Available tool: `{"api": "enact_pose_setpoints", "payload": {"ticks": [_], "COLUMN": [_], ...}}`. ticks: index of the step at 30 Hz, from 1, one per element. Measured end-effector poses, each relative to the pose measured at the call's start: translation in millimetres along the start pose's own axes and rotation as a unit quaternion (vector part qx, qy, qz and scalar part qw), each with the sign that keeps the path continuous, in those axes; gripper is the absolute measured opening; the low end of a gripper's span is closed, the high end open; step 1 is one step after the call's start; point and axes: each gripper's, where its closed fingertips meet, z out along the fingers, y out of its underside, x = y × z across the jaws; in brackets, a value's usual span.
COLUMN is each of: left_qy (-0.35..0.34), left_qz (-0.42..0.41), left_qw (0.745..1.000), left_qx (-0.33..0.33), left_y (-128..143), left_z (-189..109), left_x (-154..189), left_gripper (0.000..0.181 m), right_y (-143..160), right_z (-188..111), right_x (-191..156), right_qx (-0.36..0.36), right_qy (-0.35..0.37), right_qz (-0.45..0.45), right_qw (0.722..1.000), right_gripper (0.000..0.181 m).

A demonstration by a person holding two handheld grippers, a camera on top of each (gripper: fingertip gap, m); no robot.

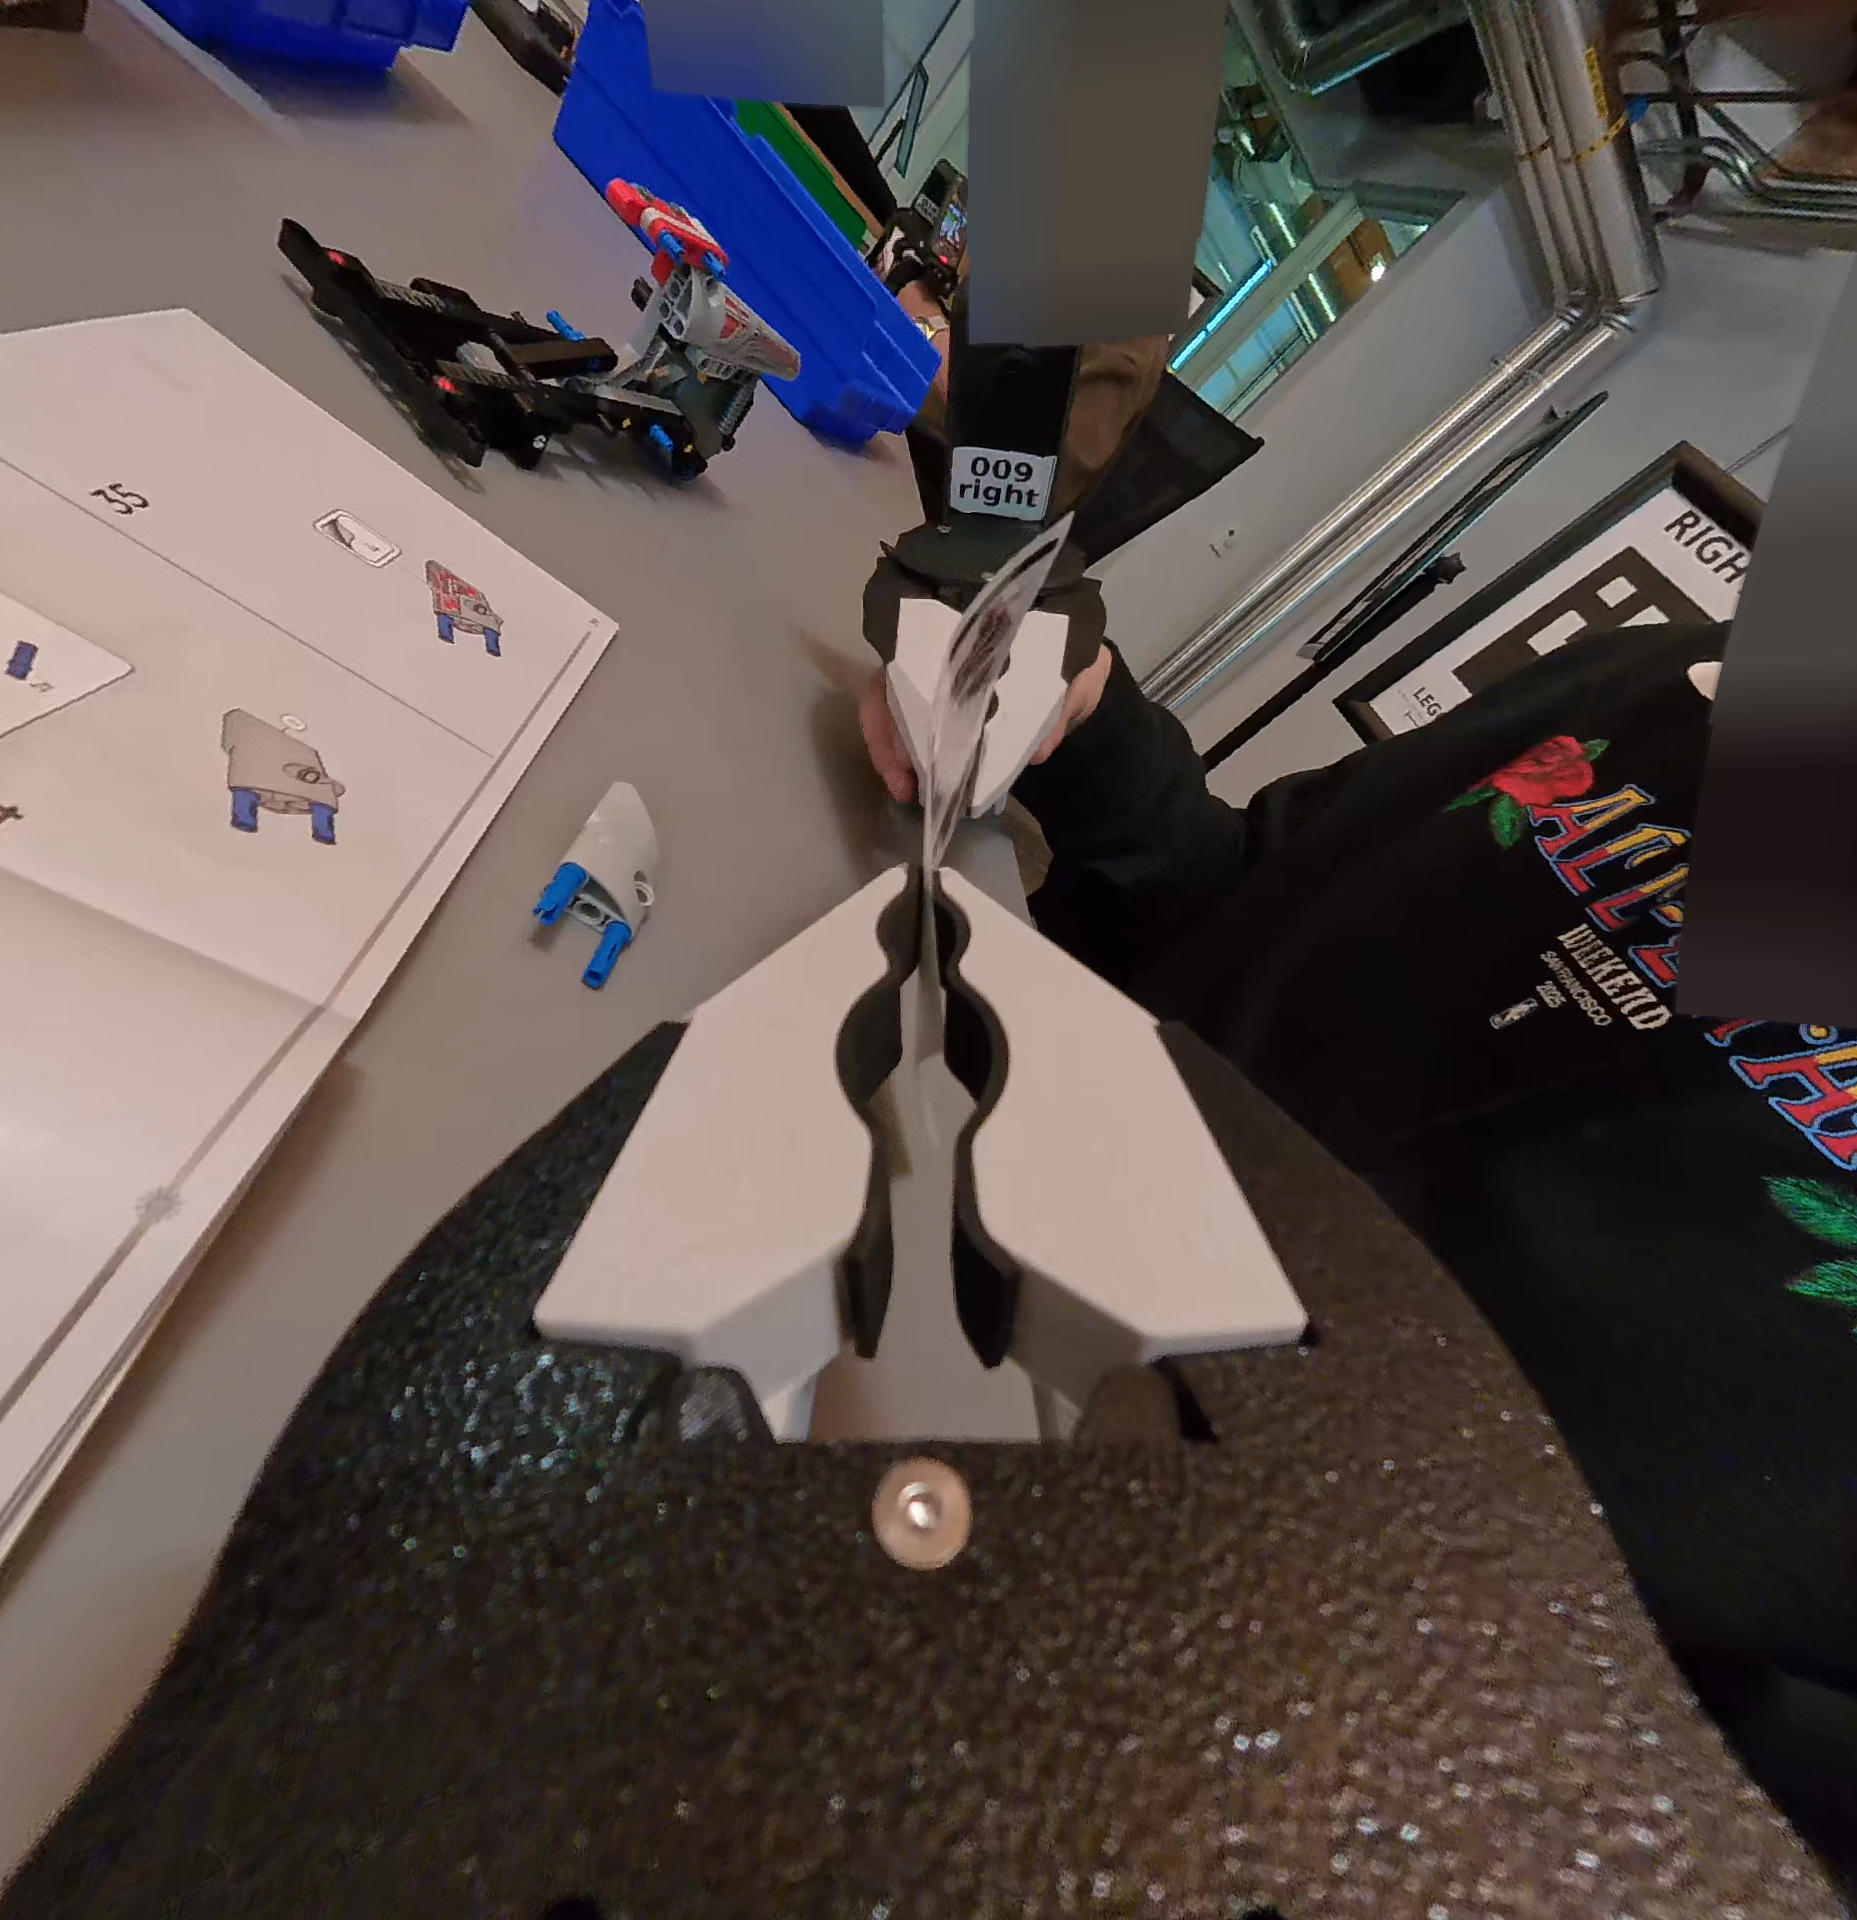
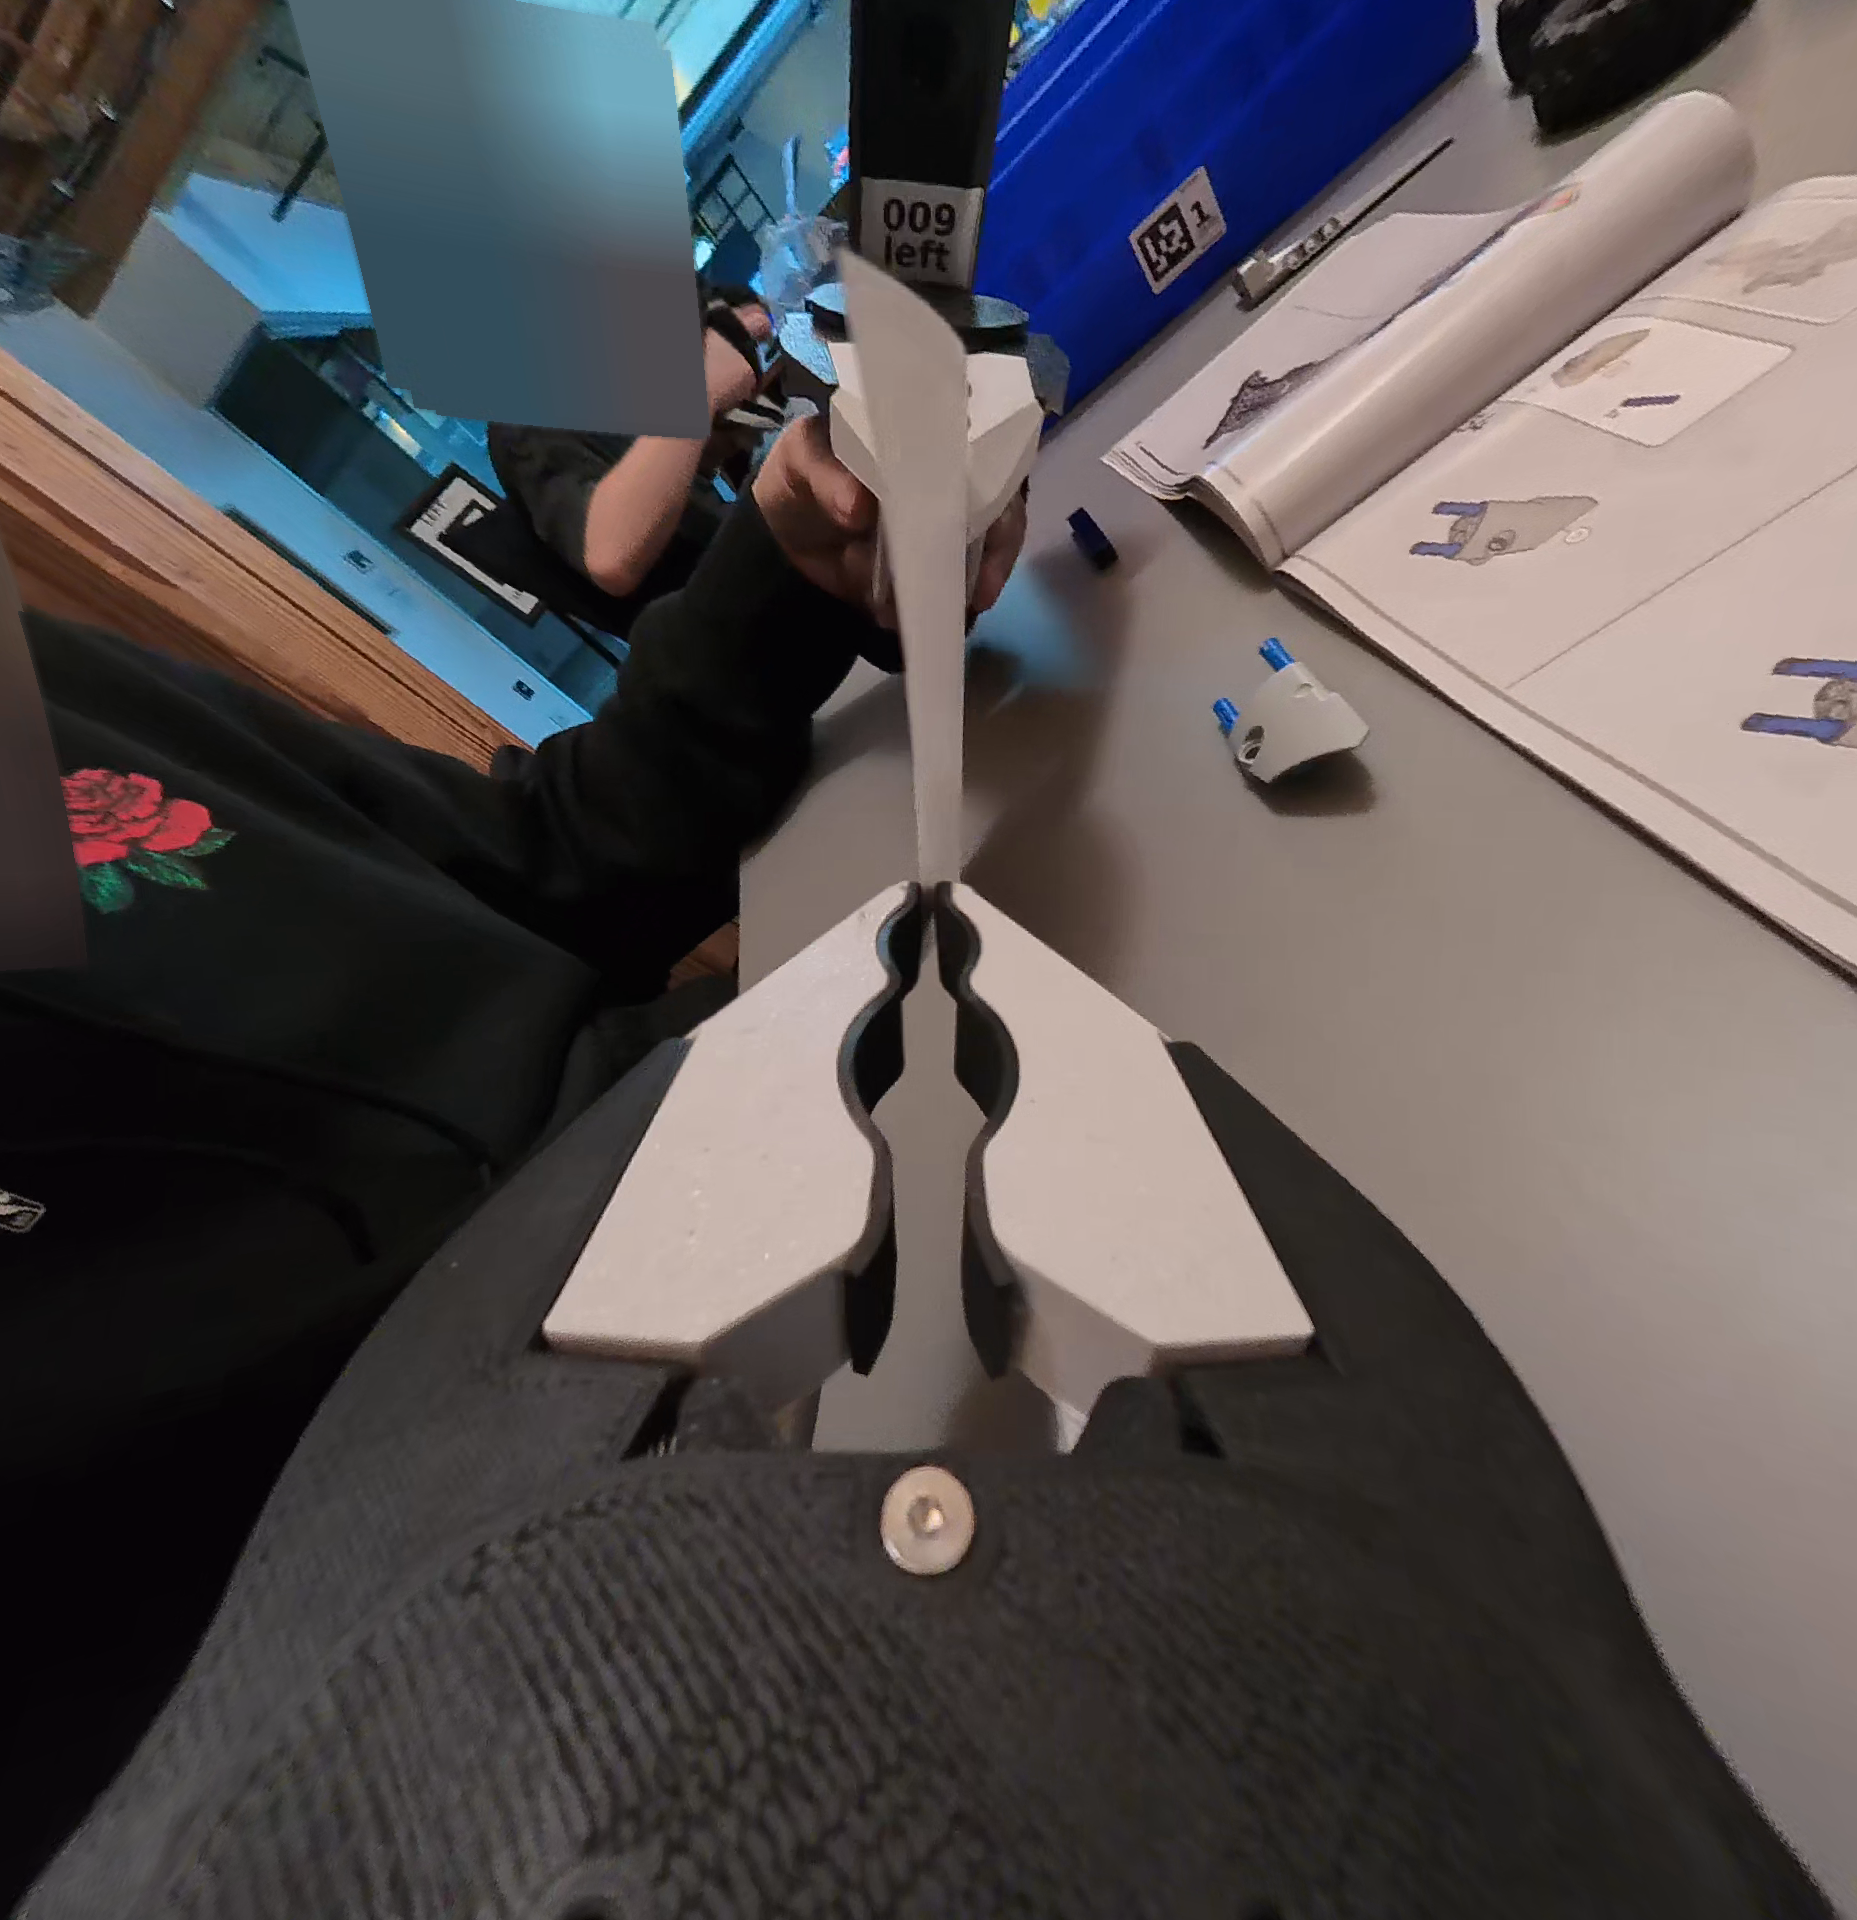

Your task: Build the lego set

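My left gripper [image 1: 924, 883] and my right gripper [image 2: 929, 891] face each other above the table edge. Both are shut on one thin paper sheet [image 2: 919, 520] stretched between them. The sheet is white on one side and has dark print on the other [image 1: 981, 644]. The right gripper's white fingers [image 1: 1038, 675] show far off in the left wrist view, held by a hand. A small grey Lego part with blue pins [image 1: 607, 883] lies on the table; it also shows in the right wrist view [image 2: 1293, 722]. A black Lego model with a red and grey section [image 1: 519, 353] stands farther back.
An open instruction booklet [image 1: 228, 727] lies beside the small part, also in the right wrist view [image 2: 1526, 468]. Blue bins [image 1: 758, 260] stand behind the model. A small blue piece [image 2: 1090, 535] lies near the booklet. A person in a black sweatshirt [image 1: 1526, 935] sits at the table edge. Left tips to right tips: about 10 cm.
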Motion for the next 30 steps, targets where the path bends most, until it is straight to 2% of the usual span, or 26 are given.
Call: {"api": "enact_pose_setpoints", "payload": {"ticks": [4, 6, 7, 8, 10, 12, 13, 14, 17, 19, 23, 27, 30], "left_qy": [-0.017, -0.068, -0.117, -0.177, -0.296, -0.369, -0.371, -0.353, -0.285, -0.278, -0.268, -0.21, -0.199], "left_qz": [0.002, 0.015, 0.027, 0.049, 0.14, 0.247, 0.292, 0.322, 0.343, 0.343, 0.322, 0.3, 0.299], "left_qw": [1.0, 0.998, 0.993, 0.983, 0.944, 0.894, 0.88, 0.878, 0.895, 0.897, 0.906, 0.93, 0.933], "left_qx": [0.005, 0.012, 0.016, 0.022, 0.046, 0.06, 0.051, 0.036, 0.0, -0.017, -0.061, -0.043, -0.034], "left_y": [-2, -7, -11, -19, -41, -60, -60, -54, -29, -18, -4, -2, -4], "left_z": [-2, -5, -10, -17, -37, -46, -39, -24, 25, 41, 49, 55, 55], "left_x": [-4, -15, -25, -35, -40, -20, -6, 8, 35, 34, 26, 39, 42], "left_gripper": [0.0, 0.0, 0.008, 0.023, 0.026, 0.027, 0.028, 0.027, 0.027, 0.024, 0.025, 0.024, 0.021], "right_y": [-2, -6, -9, -15, -27, -38, -42, -44, -43, -43, -48, -51, -49], "right_z": [3, 4, 3, 3, 0, -4, -5, -5, 2, 8, 10, 12, 15], "right_x": [-4, -5, -6, -7, -7, -8, -9, -10, -17, -23, -32, -38, -43], "right_qx": [0.008, 0.029, 0.045, 0.068, 0.116, 0.161, 0.176, 0.186, 0.184, 0.187, 0.211, 0.226, 0.221], "right_qy": [-0.015, -0.027, -0.041, -0.054, -0.072, -0.078, -0.08, -0.08, -0.081, -0.087, -0.102, -0.115, -0.122], "right_qz": [0.009, 0.035, 0.055, 0.078, 0.109, 0.111, 0.11, 0.106, 0.082, 0.064, 0.041, 0.033, 0.022], "right_qw": [1.0, 0.999, 0.997, 0.993, 0.985, 0.978, 0.975, 0.973, 0.976, 0.976, 0.971, 0.967, 0.967], "right_gripper": [0.0, 0.0, 0.0, 0.0, 0.0, 0.0, 0.0, 0.0, 0.0, 0.0, 0.0, 0.0, 0.0]}}
